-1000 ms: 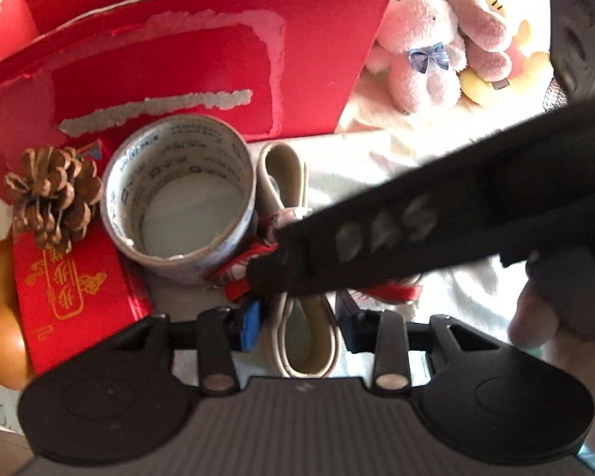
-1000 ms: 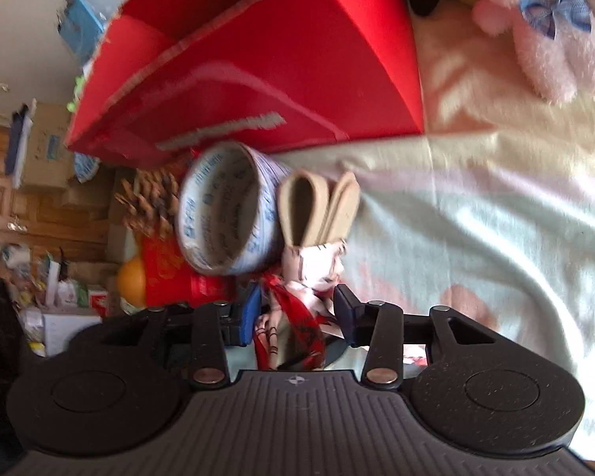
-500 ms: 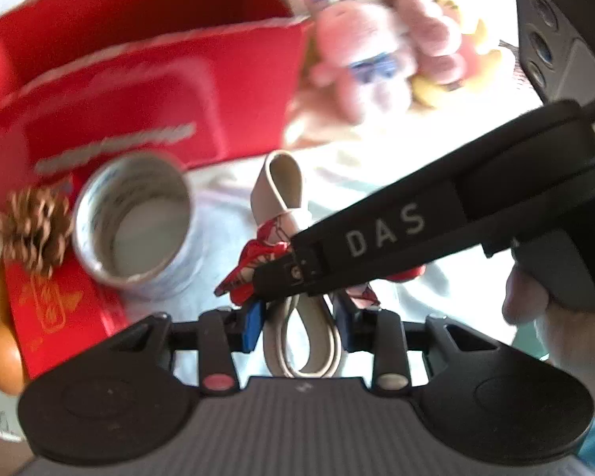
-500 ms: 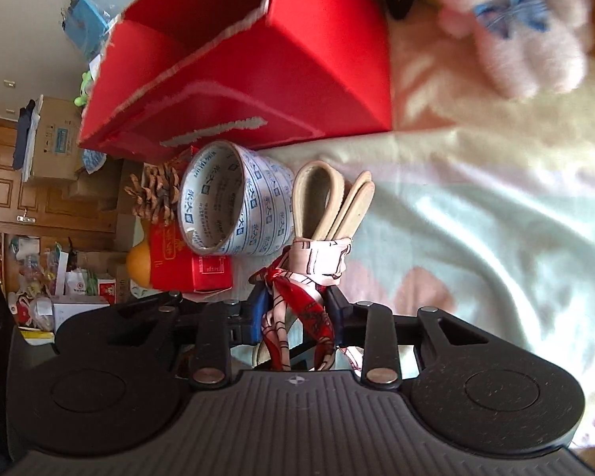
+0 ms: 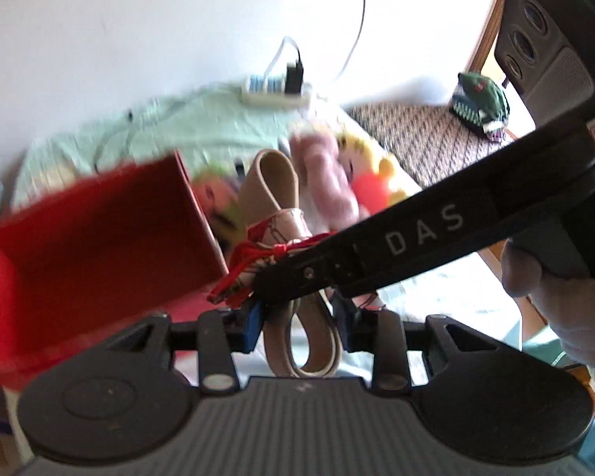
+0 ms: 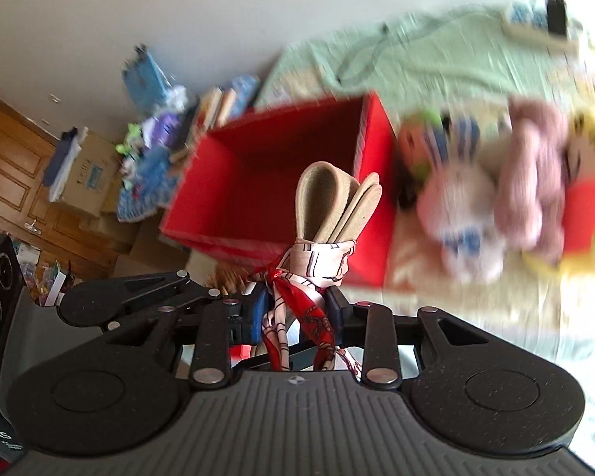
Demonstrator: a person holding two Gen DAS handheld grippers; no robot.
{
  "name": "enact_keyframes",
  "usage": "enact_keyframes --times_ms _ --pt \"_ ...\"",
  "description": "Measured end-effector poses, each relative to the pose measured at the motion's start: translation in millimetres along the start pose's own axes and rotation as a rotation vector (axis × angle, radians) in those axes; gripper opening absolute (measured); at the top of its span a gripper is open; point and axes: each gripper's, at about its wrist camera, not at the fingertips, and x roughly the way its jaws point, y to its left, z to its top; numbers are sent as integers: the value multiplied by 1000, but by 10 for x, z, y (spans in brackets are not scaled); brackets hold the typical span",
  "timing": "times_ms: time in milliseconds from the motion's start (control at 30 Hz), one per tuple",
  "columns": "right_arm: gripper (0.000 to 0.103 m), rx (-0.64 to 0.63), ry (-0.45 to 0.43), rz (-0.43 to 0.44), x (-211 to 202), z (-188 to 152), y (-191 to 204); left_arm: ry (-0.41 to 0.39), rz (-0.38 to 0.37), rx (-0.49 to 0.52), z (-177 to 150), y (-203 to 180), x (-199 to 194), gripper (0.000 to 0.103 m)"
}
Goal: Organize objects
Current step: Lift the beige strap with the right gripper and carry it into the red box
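A folded beige strap (image 5: 275,182), tied round with a red and white scarf (image 6: 309,269), hangs in the air between both grippers. My left gripper (image 5: 299,327) is shut on the strap's lower loops. My right gripper (image 6: 296,311) is shut on the scarf's loose ends; in the left wrist view its black arm marked DAS (image 5: 416,238) crosses from the right onto the knot. The open red box (image 6: 277,182) stands just behind and left of the bundle, its inside in view. The strap's upper loop (image 6: 329,206) points up in front of the box.
Blurred plush toys (image 6: 496,206) lie right of the box on the pale green cloth (image 5: 202,131). A power strip with a plug (image 5: 275,93) sits at the back. A woven chair seat (image 5: 428,135) holding a green plush (image 5: 482,99) is at the right. Cardboard boxes and clutter (image 6: 87,170) stand far left.
Both grippers have risen with the strap bundle off the cloth and tilted up. The tape roll, pine cone and red packet have dropped out of view; the box's open top now shows.
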Motion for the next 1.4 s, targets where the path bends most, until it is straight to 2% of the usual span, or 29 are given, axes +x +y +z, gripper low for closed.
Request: enact_keyframes --times_ms 200,233,300,433,600,900,1100,1400 --pt "33 -106 -83 5 -124 458 268 -97 -7 -19 190 576 -586 34" --pt "34 -122 -87 1 -90 542 339 -109 -6 -27 192 689 -414 34" --pt "34 -146 -85 -12 -89 723 391 -120 -10 -52 295 930 -429 34" --pt "34 -191 -28 -72 173 1008 500 -93 -30 -100 600 1392 -201 34" --pt "34 -184 91 -112 611 1233 475 -42 -95 -165 517 1772 -62 34" --pt "34 -169 246 -207 1201 1261 420 50 -217 -263 227 2214 400 34" --pt "33 -172 338 -275 1525 1205 387 119 -244 -294 65 2311 683 34" --pt "33 -179 421 -354 1892 1173 314 204 -272 -360 -33 2442 1045 34"
